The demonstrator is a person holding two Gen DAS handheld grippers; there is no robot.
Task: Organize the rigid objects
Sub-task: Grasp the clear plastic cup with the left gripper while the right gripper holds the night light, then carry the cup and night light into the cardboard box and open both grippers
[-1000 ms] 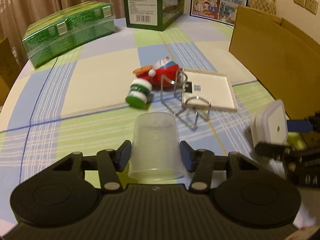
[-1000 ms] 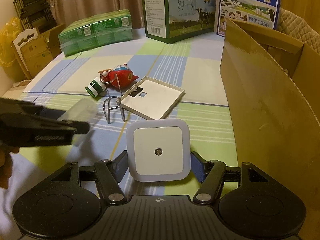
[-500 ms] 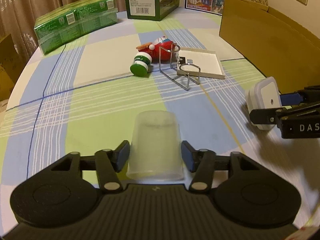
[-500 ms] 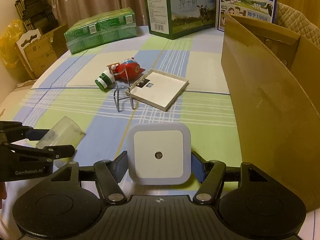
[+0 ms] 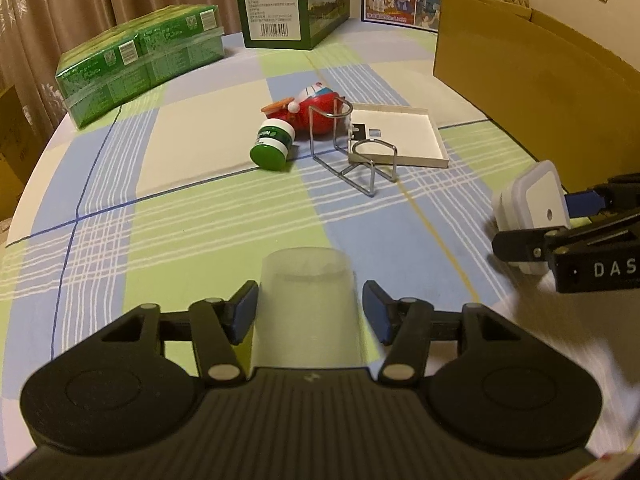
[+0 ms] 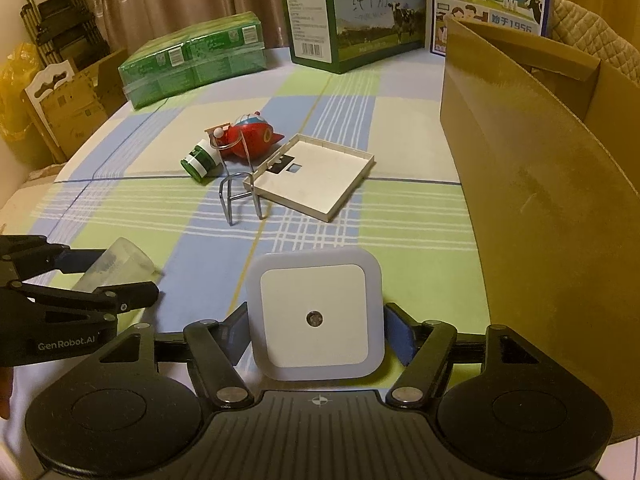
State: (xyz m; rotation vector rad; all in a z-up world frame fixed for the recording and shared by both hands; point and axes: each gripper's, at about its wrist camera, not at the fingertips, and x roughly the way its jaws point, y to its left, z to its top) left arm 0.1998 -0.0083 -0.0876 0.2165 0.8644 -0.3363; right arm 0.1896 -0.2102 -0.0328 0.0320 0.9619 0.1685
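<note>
A clear plastic cup (image 5: 308, 300) sits between the fingers of my left gripper (image 5: 310, 302), closed end pointing away. The left pad touches it and a narrow gap shows at the right pad. In the right wrist view the cup (image 6: 116, 268) lies tilted low over the checked cloth, inside the left gripper (image 6: 124, 276). A white square night light (image 6: 314, 312) stands between the fingers of my right gripper (image 6: 316, 320). Its jaws are opening, with a small gap at the right pad. The left wrist view shows the night light (image 5: 536, 208) at far right.
Mid-table lie a green-capped bottle (image 5: 272, 144), a red toy (image 5: 316, 108), a wire holder (image 5: 352, 148) and a shallow white tray (image 5: 400, 136). A tall cardboard box (image 5: 540, 92) walls the right side. A green wrapped pack (image 5: 140, 60) and milk cartons (image 5: 288, 0) stand at the back.
The left gripper drew back toward the near edge with the cup, and its pads eased off the cup. The right gripper's fingers spread slightly away from the night light.
</note>
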